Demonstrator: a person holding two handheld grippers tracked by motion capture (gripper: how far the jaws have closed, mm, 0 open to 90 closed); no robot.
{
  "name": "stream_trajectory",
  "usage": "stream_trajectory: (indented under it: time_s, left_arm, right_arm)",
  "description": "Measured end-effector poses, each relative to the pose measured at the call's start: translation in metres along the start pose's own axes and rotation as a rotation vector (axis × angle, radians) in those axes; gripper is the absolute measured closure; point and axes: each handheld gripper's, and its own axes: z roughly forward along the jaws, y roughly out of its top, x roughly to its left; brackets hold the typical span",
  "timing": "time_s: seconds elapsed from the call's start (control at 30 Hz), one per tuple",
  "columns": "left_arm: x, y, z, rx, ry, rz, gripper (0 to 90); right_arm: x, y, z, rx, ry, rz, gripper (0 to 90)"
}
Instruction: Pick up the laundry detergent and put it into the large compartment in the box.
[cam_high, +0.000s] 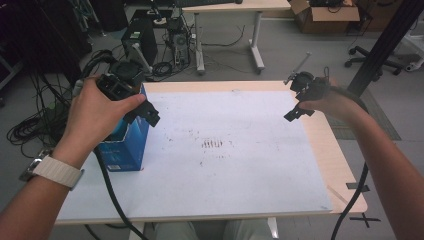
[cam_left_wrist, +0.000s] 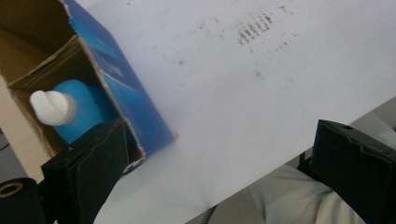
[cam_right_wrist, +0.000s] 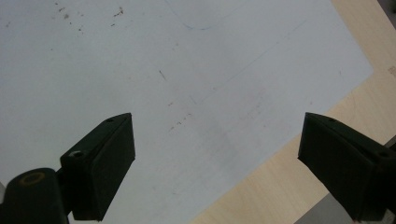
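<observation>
Left gripper (cam_high: 150, 114) is hanging wide open and empty just above the open blue carton (cam_high: 122, 145) at the desk's (cam_high: 320, 150) left edge; a blue bottle (cam_left_wrist: 74, 109) is standing upright inside, below. Right gripper (cam_high: 299, 111), also open, is hovering well apart.

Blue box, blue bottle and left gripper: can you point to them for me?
blue box (cam_high: 131, 145): high view, on its front side wall.
blue bottle (cam_left_wrist: 79, 109): left gripper view, on its blue shoulder.
left gripper (cam_left_wrist: 219, 172): left gripper view, midway between its open jaws.
</observation>
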Motion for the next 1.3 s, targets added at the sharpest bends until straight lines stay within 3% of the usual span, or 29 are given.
stream_trajectory:
  time_s: [0.5, 0.9, 1.3]
  left_arm:
    - [-0.027, 0.001, 0.002, -0.005, -0.035, 0.097, 4.4]
    - [-0.039, 0.005, 0.009, -0.005, -0.062, 0.141, 4.5]
    - [-0.043, 0.007, 0.013, -0.006, -0.078, 0.153, 4.4]
  right_arm:
    - [0.002, 0.006, 0.002, 0.001, 0.005, -0.005, 10.8]
    - [0.001, 0.006, 0.004, -0.002, 0.008, -0.006, 10.8]
    - [0.002, 0.008, 0.005, 0.001, 0.01, -0.011, 10.8]
